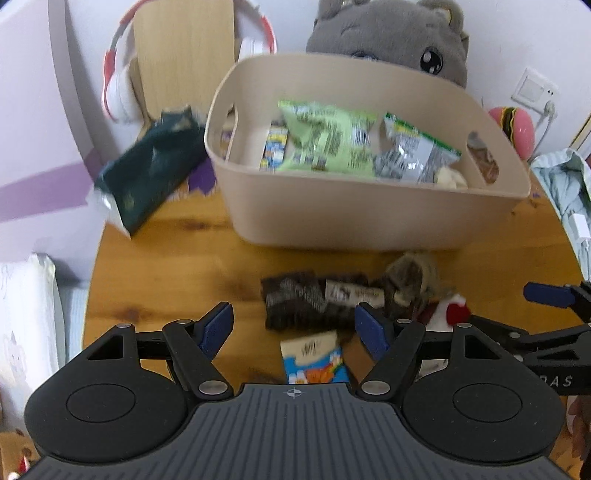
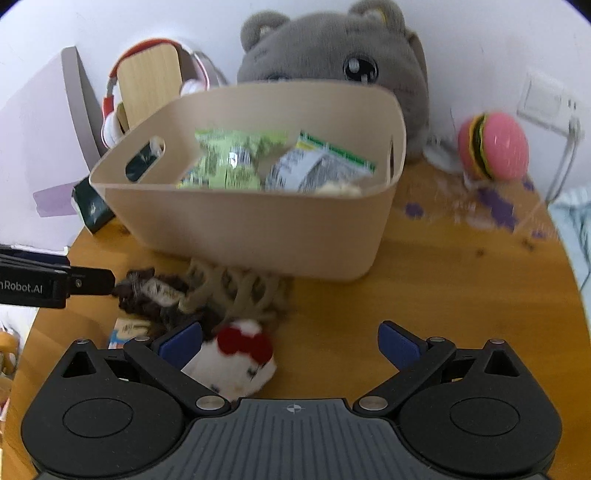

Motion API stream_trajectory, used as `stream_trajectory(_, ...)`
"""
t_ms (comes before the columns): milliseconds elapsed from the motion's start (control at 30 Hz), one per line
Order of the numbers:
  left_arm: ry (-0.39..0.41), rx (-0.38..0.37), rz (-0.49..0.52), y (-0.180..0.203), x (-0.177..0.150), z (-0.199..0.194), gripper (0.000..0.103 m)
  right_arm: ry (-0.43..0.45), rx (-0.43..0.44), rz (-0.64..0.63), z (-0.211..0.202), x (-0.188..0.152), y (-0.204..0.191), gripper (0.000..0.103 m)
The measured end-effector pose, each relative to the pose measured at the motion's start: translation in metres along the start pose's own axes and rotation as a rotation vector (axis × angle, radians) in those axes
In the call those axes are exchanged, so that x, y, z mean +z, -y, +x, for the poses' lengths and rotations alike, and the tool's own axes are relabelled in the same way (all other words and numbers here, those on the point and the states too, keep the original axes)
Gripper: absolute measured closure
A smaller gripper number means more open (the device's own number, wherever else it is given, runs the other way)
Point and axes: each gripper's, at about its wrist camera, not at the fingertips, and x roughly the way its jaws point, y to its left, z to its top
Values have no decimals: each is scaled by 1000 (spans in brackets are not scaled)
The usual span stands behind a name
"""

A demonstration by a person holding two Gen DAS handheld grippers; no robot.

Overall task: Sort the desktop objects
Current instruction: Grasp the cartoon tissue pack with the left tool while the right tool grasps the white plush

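A beige bin on the round wooden table holds green snack bags and a grey-and-green packet. In front of it lie dark brown knitted socks, a beige knitted piece, a small blue-and-orange snack pack and a white plush with a red bow. My left gripper is open above the snack pack. My right gripper is open, with the plush by its left finger.
A dark green pouch lies left of the bin. A grey plush, red-white headphones on a wooden stand and a pink burger toy stand at the back. Table edges curve close on both sides.
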Motion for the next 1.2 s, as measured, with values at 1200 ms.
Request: stream_trajectory(1200,-159,-10,-64,-3,-35,54,29,-168,-49,187,49,-12,1,0)
